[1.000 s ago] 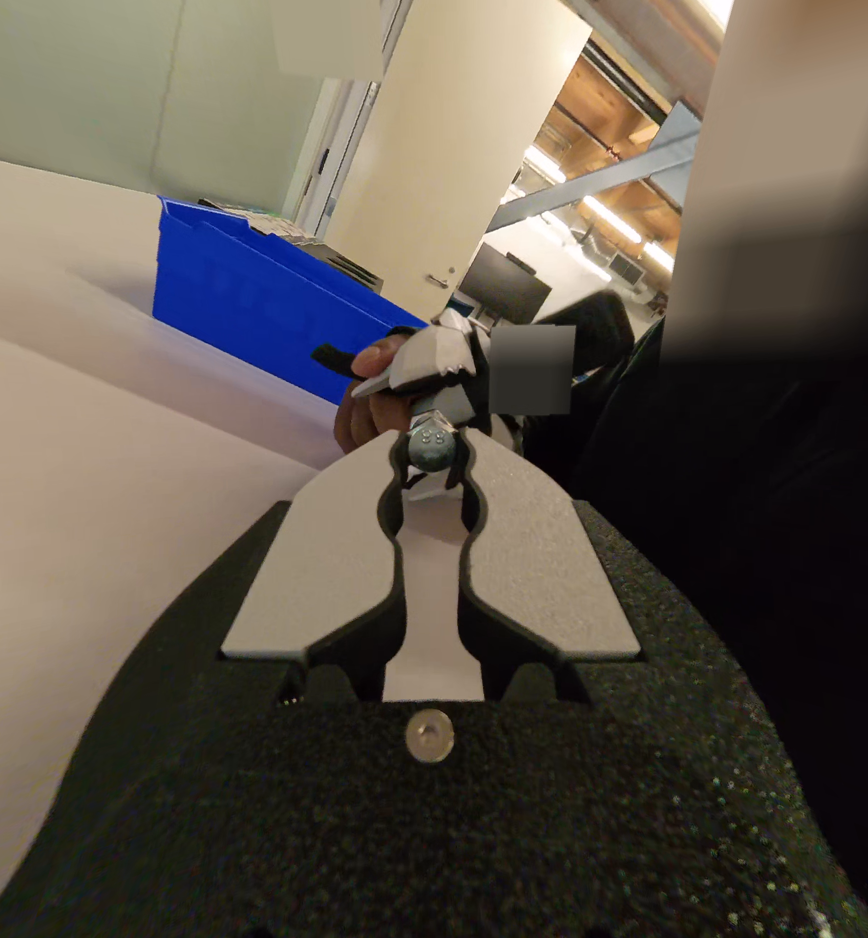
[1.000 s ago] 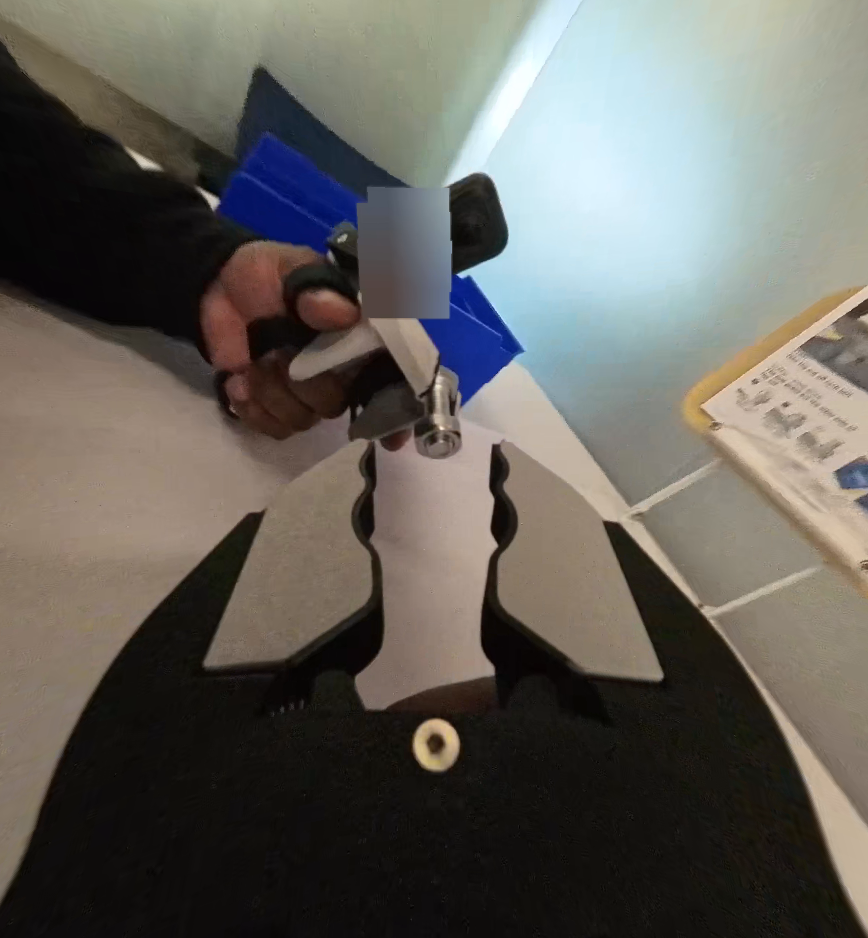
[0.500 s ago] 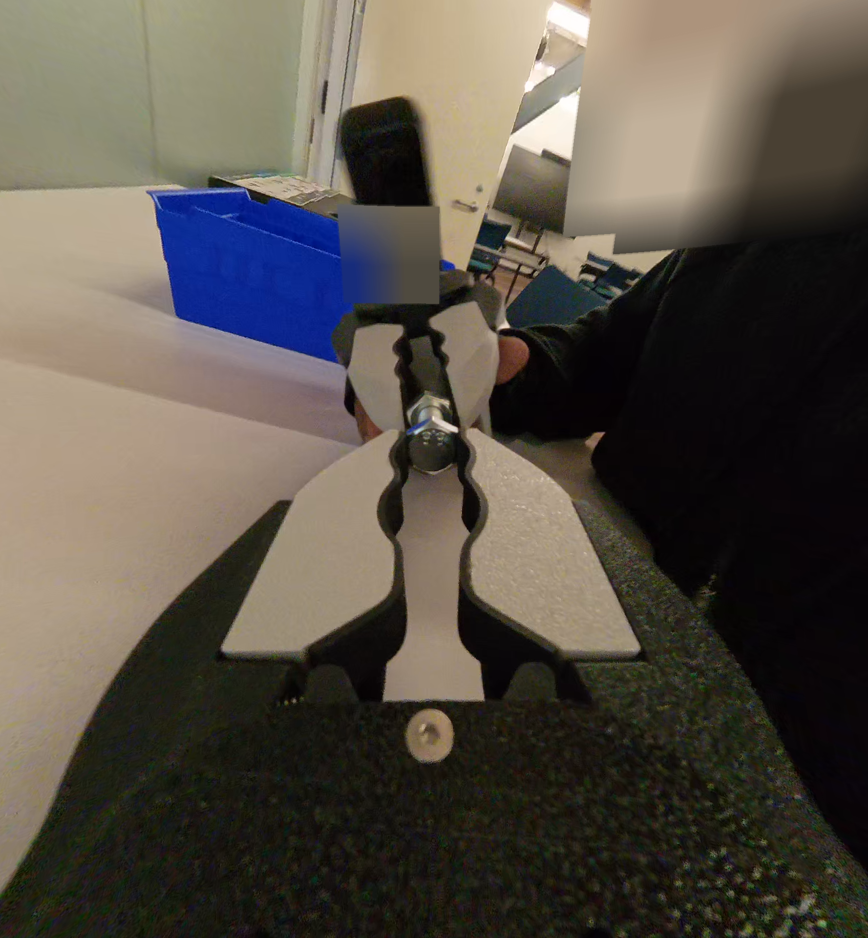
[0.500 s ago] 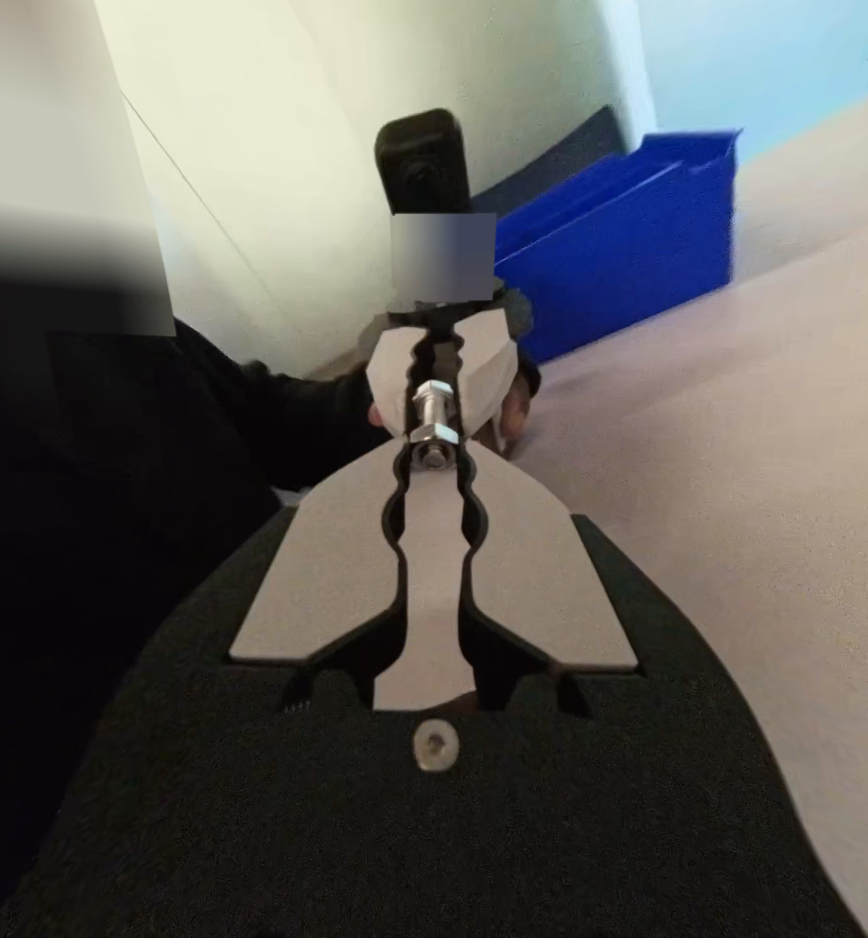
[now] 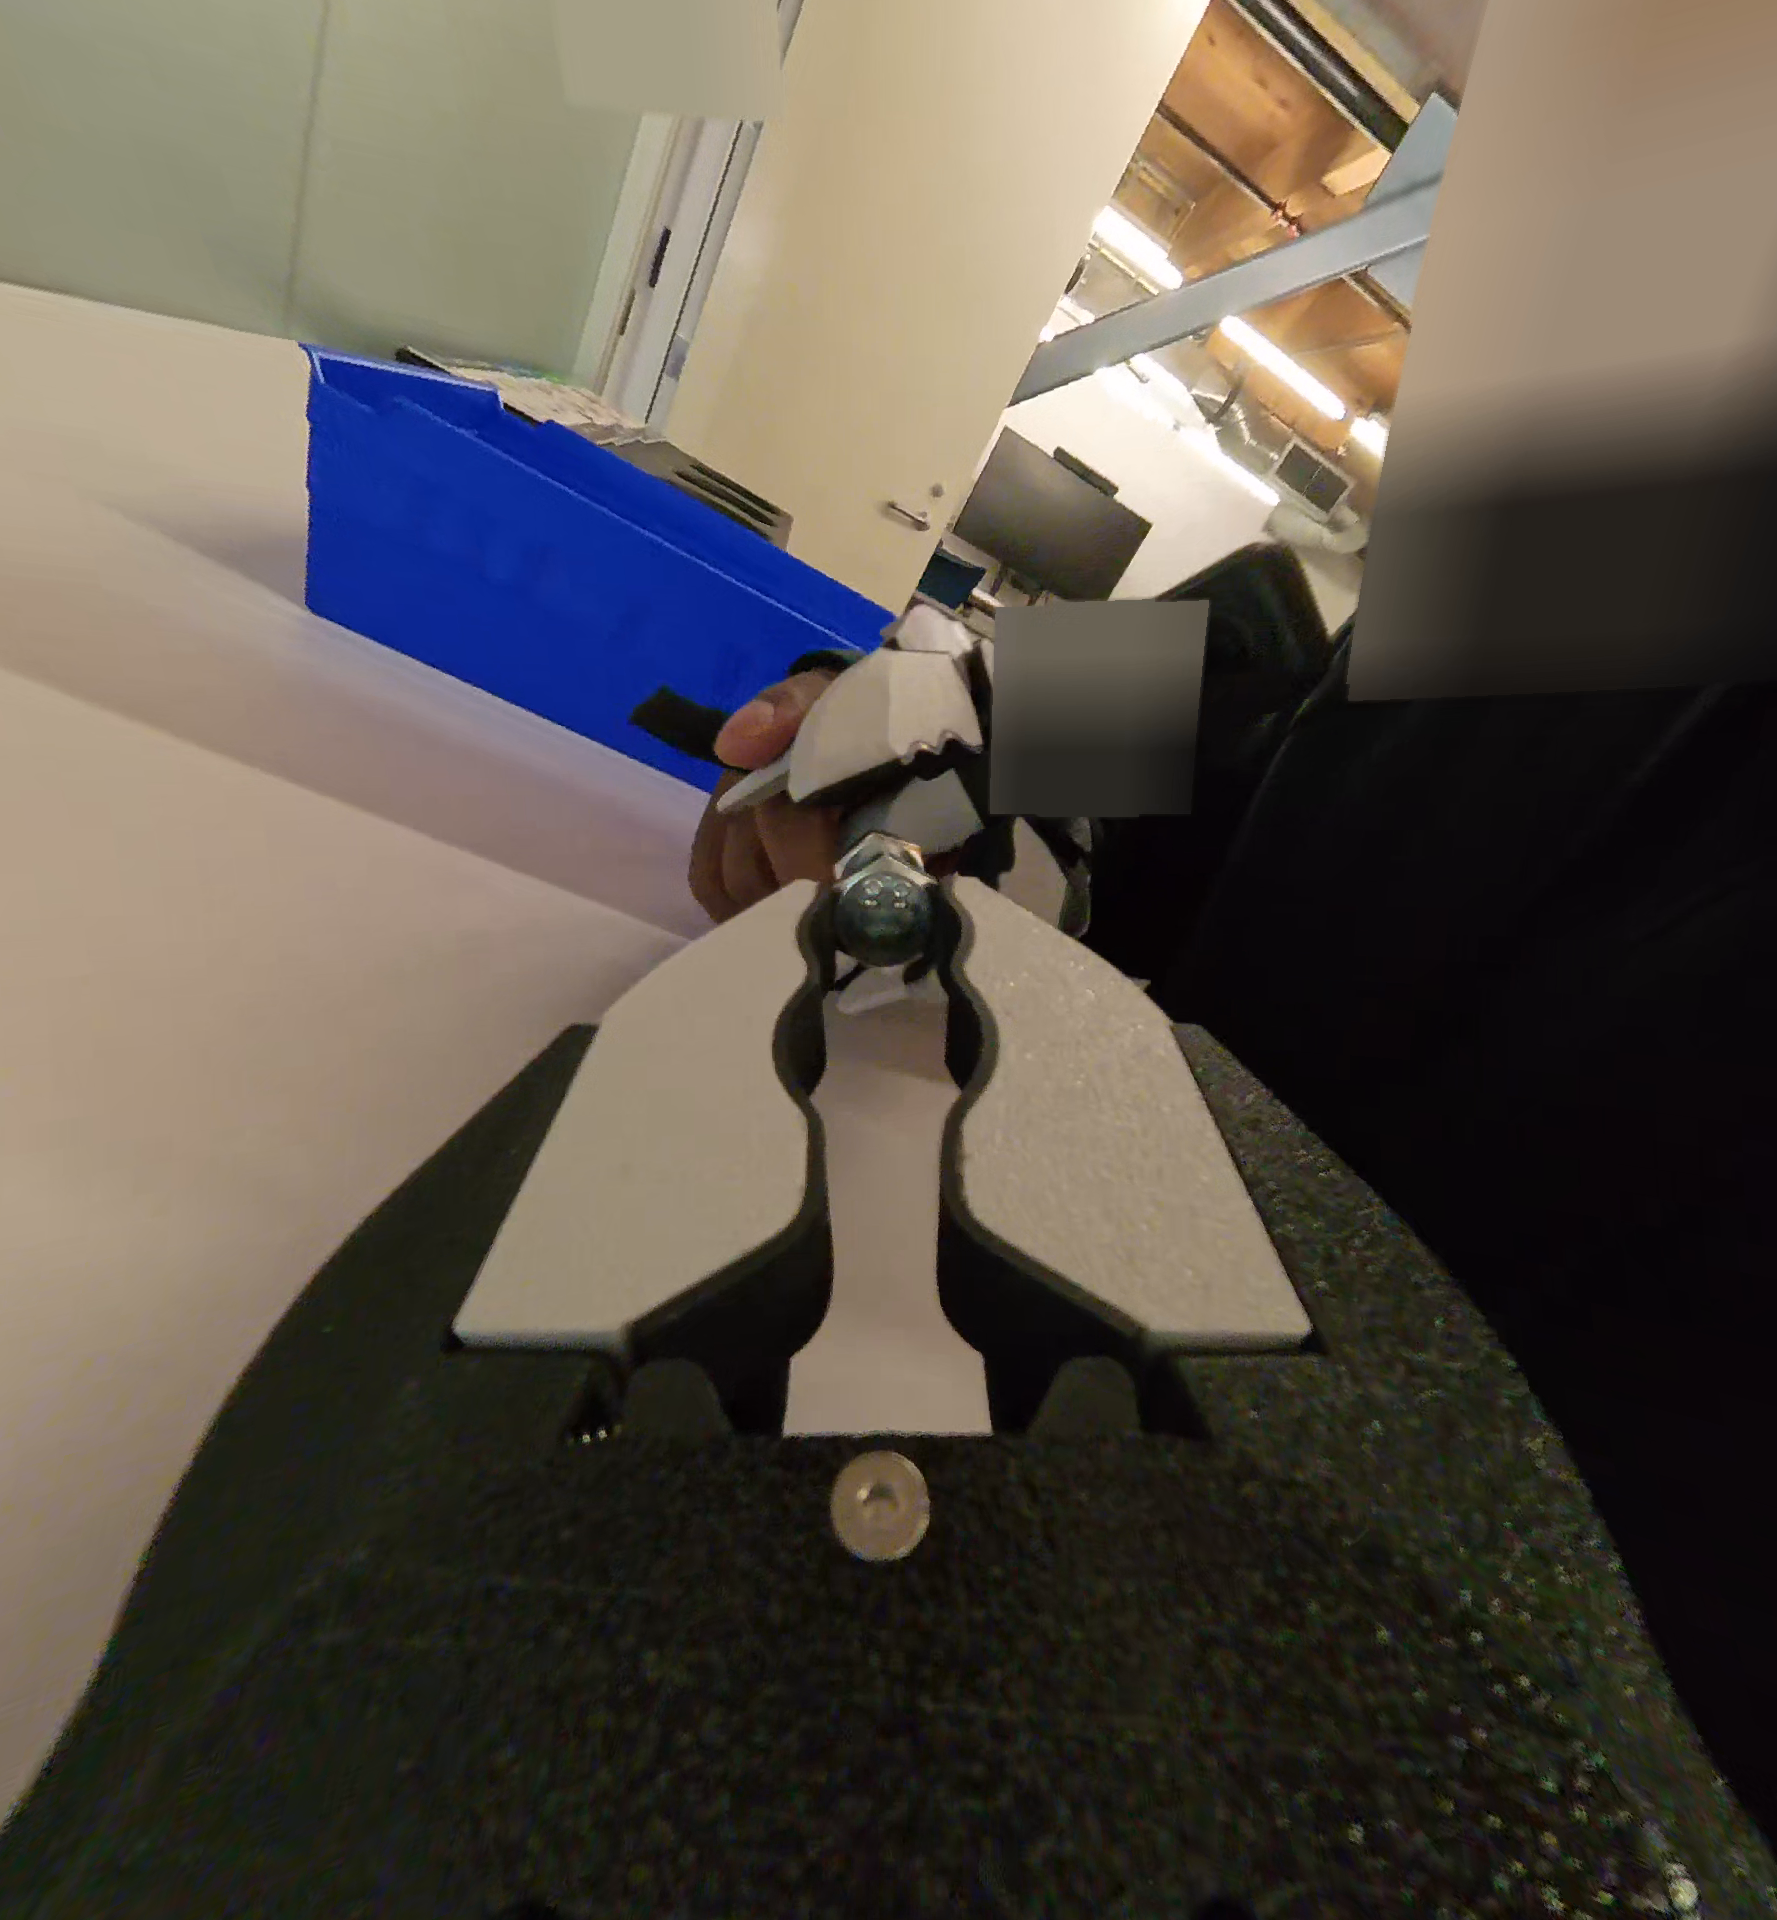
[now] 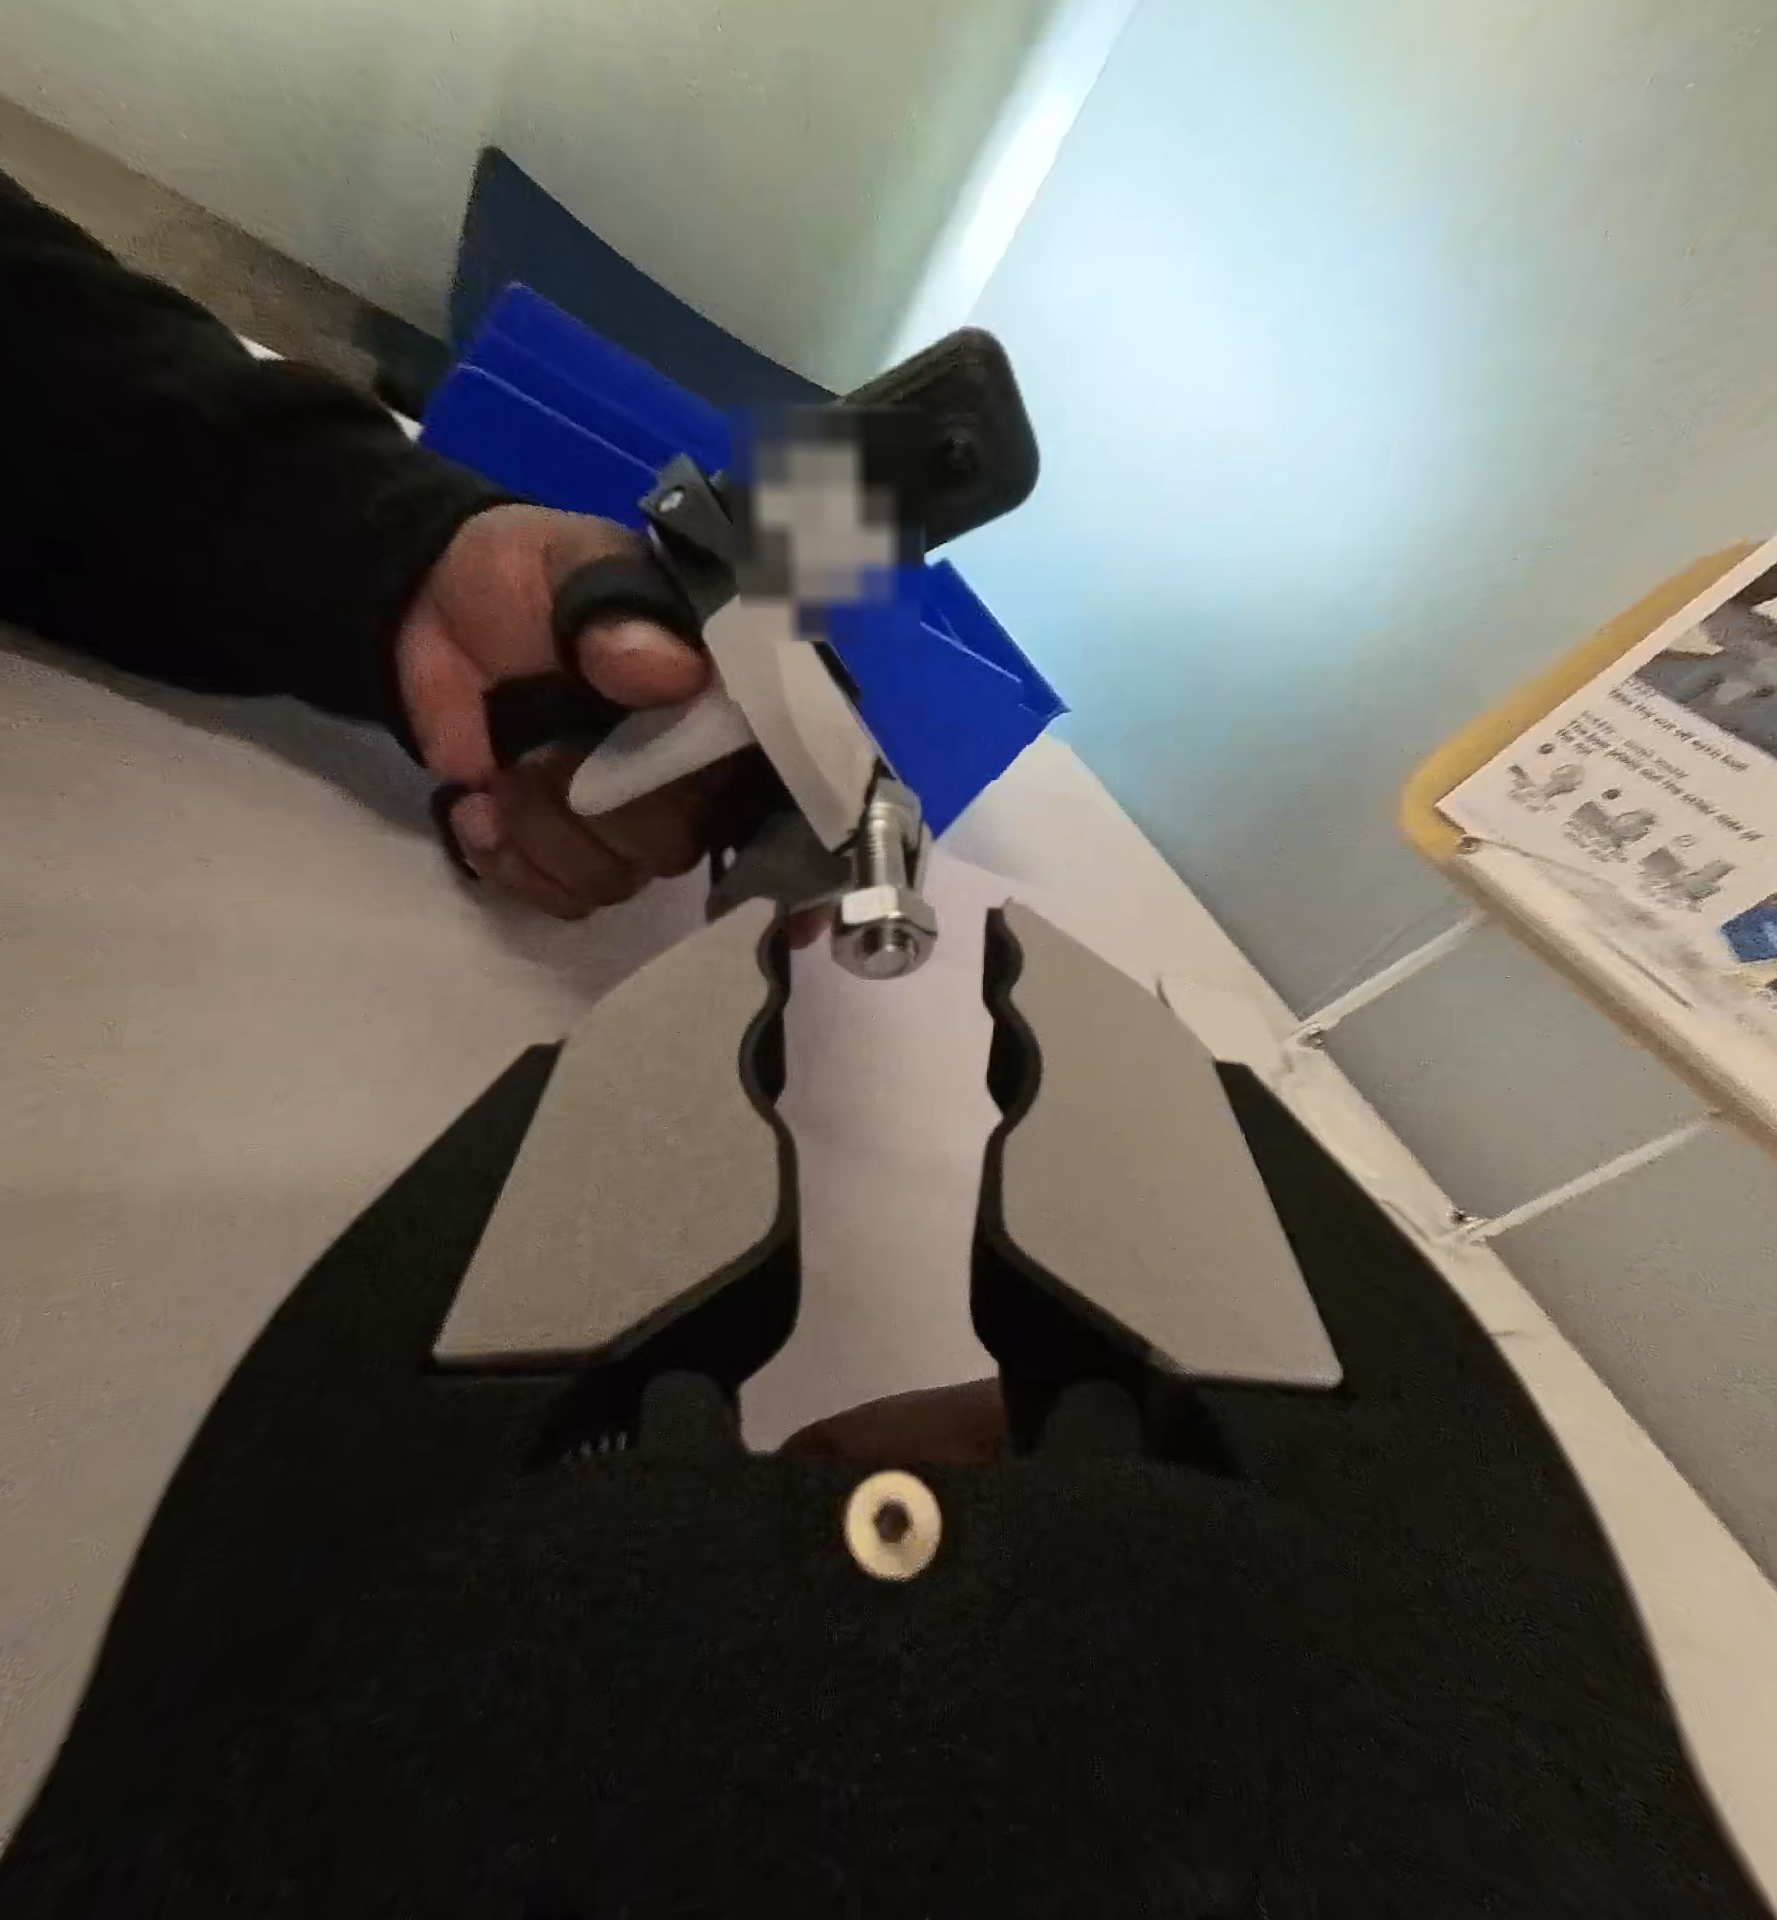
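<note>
bolt [image 5: 881,920] shank hidden behind its head, wall poster [image 6: 1684,790] cut off

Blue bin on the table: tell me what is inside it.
Over the rim of the blue bin, only a flat printed sheet or box and a dark box show. The bin's opaque walls hide anything lower.

No legible writing anywhere.
</note>
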The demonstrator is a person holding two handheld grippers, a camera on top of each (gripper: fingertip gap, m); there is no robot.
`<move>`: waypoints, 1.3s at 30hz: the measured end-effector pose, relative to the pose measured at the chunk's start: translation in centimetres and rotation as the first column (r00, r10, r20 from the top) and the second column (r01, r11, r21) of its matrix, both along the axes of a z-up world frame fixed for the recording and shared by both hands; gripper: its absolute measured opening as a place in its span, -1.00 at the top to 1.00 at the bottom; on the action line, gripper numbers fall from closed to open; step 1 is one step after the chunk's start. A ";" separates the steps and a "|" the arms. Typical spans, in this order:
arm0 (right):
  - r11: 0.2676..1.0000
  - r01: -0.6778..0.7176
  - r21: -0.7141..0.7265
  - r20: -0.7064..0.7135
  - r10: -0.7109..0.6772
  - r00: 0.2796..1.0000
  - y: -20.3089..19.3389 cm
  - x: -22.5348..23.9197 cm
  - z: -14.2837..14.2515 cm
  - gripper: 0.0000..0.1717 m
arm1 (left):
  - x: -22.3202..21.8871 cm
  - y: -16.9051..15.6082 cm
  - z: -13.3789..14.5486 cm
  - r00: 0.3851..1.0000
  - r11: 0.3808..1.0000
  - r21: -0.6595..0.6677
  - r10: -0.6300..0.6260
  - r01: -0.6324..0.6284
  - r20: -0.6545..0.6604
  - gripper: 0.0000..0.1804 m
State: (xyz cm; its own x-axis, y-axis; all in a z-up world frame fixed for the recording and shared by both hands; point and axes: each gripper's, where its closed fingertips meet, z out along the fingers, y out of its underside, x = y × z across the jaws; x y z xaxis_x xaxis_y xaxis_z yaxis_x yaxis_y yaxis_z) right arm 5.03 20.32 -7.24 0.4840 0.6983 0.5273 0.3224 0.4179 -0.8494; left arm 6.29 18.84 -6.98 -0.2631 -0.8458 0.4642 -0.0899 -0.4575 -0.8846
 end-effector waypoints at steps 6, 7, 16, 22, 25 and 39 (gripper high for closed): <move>0.905 -0.213 -0.368 -0.181 0.156 0.971 -0.9 -0.4 -0.1 0.79 | 0.1 -0.7 -0.7 0.999 0.997 0.065 -0.034 0.037 -0.041 0.81; 0.828 -0.286 -0.483 -0.250 0.183 0.951 -1.1 -0.5 -0.3 0.80 | 0.1 -0.8 -0.7 0.998 0.996 0.084 -0.037 0.040 -0.041 0.80; 0.727 -0.424 -0.541 -0.424 0.199 0.883 -0.8 0.2 0.5 0.55 | 0.0 -0.8 -0.3 1.000 0.992 0.121 -0.019 0.021 -0.021 0.81; 0.997 -0.073 -0.033 -0.021 0.072 0.997 -0.2 0.4 0.0 0.53 | -0.3 0.0 0.5 0.999 0.999 -0.035 -0.018 0.019 0.028 0.81; 0.994 0.013 0.109 0.065 -0.020 0.998 -0.1 0.2 -0.2 0.61 | -0.3 -0.3 0.5 0.999 0.997 -0.073 -0.038 0.041 0.033 0.81; 0.340 -0.553 -0.761 -0.544 0.129 0.829 -1.2 -0.1 -0.8 0.80 | -0.1 -0.6 -1.1 0.997 0.942 0.334 0.036 -0.011 -0.068 0.81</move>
